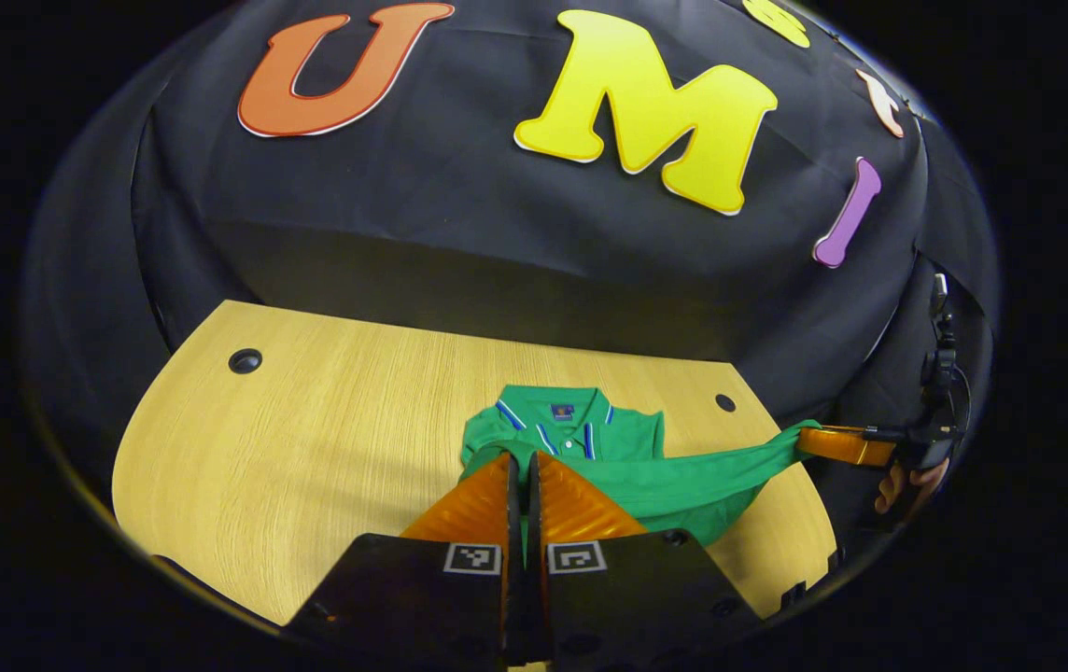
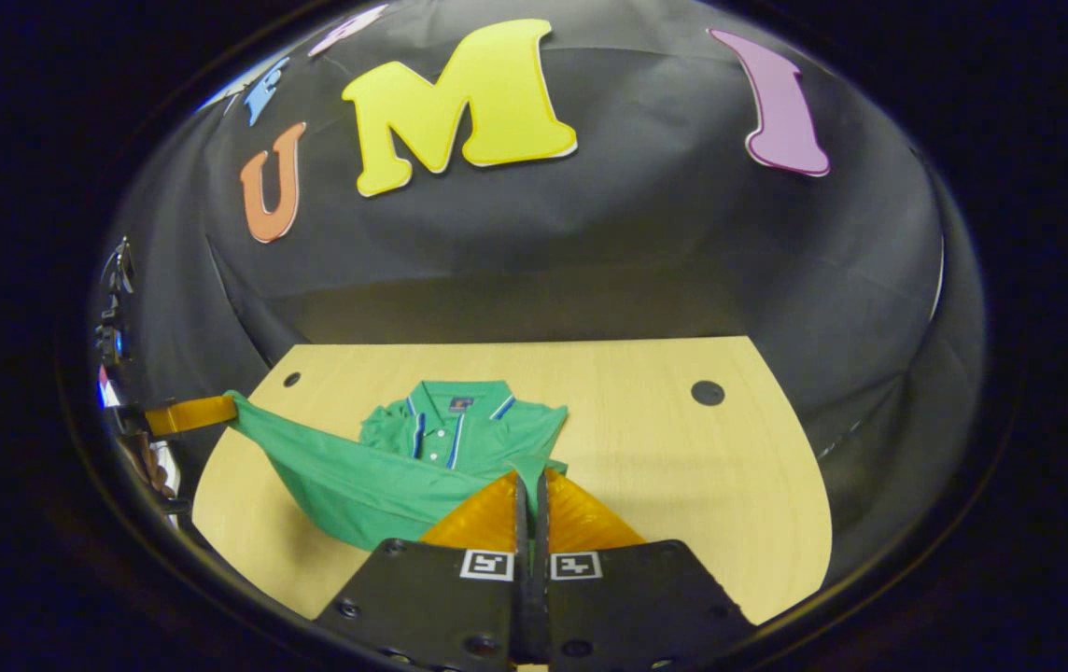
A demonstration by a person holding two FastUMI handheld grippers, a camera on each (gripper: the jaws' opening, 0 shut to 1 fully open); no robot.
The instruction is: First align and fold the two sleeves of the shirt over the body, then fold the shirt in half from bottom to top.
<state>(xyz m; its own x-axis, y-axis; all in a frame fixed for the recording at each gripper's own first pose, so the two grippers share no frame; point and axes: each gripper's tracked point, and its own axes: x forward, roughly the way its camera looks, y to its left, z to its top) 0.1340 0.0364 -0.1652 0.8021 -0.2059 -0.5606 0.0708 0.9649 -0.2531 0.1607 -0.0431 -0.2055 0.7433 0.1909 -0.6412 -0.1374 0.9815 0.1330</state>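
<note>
shirt (image 1: 590,439) hem stretched between both grippers

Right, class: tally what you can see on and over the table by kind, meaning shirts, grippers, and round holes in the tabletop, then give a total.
Shirt: 1
Grippers: 2, the left gripper and the right gripper
Round holes in the table: 2, one hole and another hole
Total: 5

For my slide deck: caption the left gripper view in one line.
Left gripper and right gripper pinch the green shirt's hem taut above the wooden table.
</note>
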